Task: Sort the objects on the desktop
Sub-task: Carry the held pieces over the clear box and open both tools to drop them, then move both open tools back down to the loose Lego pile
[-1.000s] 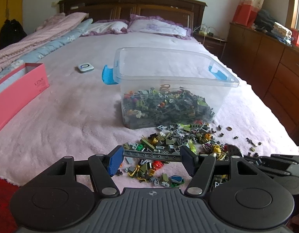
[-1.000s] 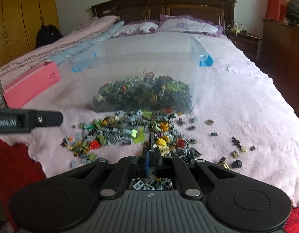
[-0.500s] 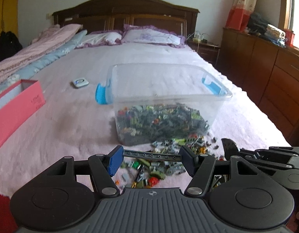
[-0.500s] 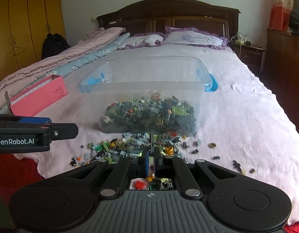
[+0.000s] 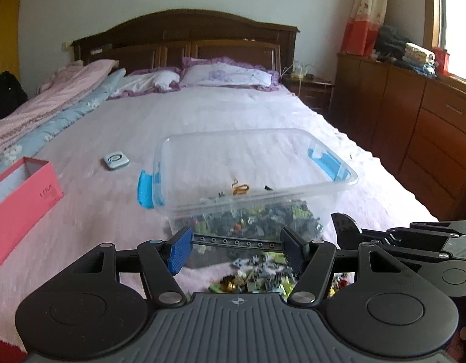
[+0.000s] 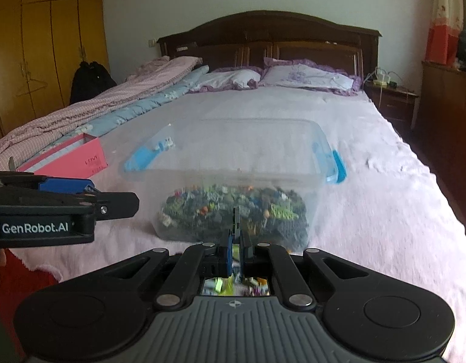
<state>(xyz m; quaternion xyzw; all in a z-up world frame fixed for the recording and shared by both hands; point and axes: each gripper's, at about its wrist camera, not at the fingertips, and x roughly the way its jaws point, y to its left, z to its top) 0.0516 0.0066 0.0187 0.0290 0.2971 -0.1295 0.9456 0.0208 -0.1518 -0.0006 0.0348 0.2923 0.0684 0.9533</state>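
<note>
Both loads lifted off the pile, bin next.
I hold left gripper (image 5: 236, 243) clamped on holed beam (image 5: 236, 241), right gripper (image 6: 236, 249) pinching small piece (image 6: 236, 225), both now raised near clear bin (image 5: 257, 187).

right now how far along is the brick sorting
Most bricks already sit in the clear bin. In hand: the left gripper spans a long grey holed beam, and the right gripper pinches a thin piece. Left: the loose pile on the bed.
</note>
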